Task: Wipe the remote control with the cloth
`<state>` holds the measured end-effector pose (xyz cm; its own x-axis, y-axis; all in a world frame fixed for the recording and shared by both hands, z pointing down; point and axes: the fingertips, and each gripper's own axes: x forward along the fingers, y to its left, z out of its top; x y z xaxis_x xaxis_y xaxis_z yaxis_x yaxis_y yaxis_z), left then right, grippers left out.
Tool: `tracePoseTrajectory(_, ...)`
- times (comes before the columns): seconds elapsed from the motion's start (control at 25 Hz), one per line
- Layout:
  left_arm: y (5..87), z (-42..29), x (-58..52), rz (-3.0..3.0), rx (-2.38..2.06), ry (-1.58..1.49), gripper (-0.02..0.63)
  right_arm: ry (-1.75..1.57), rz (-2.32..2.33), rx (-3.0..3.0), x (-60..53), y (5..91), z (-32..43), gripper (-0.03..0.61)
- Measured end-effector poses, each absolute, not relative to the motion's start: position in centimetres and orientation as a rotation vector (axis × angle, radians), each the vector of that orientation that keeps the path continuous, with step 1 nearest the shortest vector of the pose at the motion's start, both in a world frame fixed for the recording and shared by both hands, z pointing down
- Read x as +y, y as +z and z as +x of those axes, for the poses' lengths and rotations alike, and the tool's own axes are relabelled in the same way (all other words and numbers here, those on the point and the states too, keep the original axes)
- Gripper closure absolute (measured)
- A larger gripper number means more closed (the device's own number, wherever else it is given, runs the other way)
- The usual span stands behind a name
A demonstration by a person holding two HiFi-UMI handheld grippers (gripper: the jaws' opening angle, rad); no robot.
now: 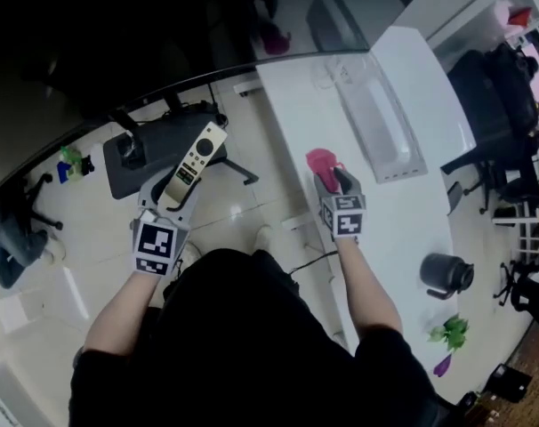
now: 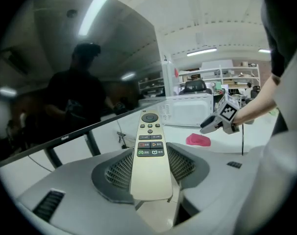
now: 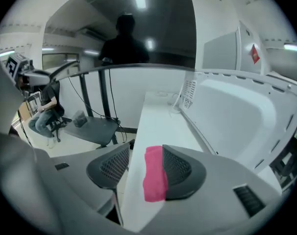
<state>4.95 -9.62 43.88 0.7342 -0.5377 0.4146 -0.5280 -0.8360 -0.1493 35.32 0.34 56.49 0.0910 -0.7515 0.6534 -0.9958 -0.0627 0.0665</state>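
Left of centre, the left gripper pinches the remote. At centre, the right gripper is spread, with the cloth between its jaws on the table.

the remote control sits between the jaws of the left claw and juts out ahead of it, over the floor left of the table. the cloth lies on the table between the jaws of the right claw, beside its right-hand pad. an appliance stands ahead and right of that claw.
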Motion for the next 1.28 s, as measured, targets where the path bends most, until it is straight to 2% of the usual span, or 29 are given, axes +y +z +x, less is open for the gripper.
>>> tracePoseTrajectory(0.12, 42.9, 8.5, -8.1, -2.864, 0.754, -0.708, 0.403, 0.666, 1.833, -1.653, -0.4, 59.8, 37.2, 0.342)
tracePoseTrajectory(0.52, 41.1, 14.8, -5.0, -2.765, 0.573, -0.723, 0.404, 0.934, 1.736, -1.552, -1.0, 67.0, 39.2, 0.348)
tracePoseTrajectory(0.64, 41.0, 15.0, -5.0, -2.722, 0.548, -0.732, 0.403, 0.953, 1.734, -1.564, -1.2, 67.0, 39.4, 0.443)
tracePoseTrajectory(0.72, 41.0, 15.0, -5.2, -2.699, 0.547, -0.737, 0.405, 0.94, 1.746, -1.572, -1.1, 66.2, 39.6, 0.468)
tracePoseTrajectory(0.84, 41.0, 14.9, -5.7, -2.665, 0.546, -0.749, 0.404, 0.828, 1.823, -1.694, -1.7, 61.8, 39.0, 0.472)
tracePoseTrajectory(1.0, 41.1, 14.3, -7.1, -2.598, 0.551, -0.78, 0.405, 0.562, 1.927, -1.931, -2.6, 50.3, 35.2, 0.472)
tracePoseTrajectory(1.16, 40.6, 13.9, -8.7, -2.523, 0.557, -0.791, 0.405, 0.189, 1.847, -2.147, -2.8, 38.9, 28.4, 0.472)
tracePoseTrajectory(1.28, 40.1, 13.9, -9.6, -2.462, 0.541, -0.788, 0.405, -0.02, 1.641, -2.257, -3.3, 34.3, 21.7, 0.472)
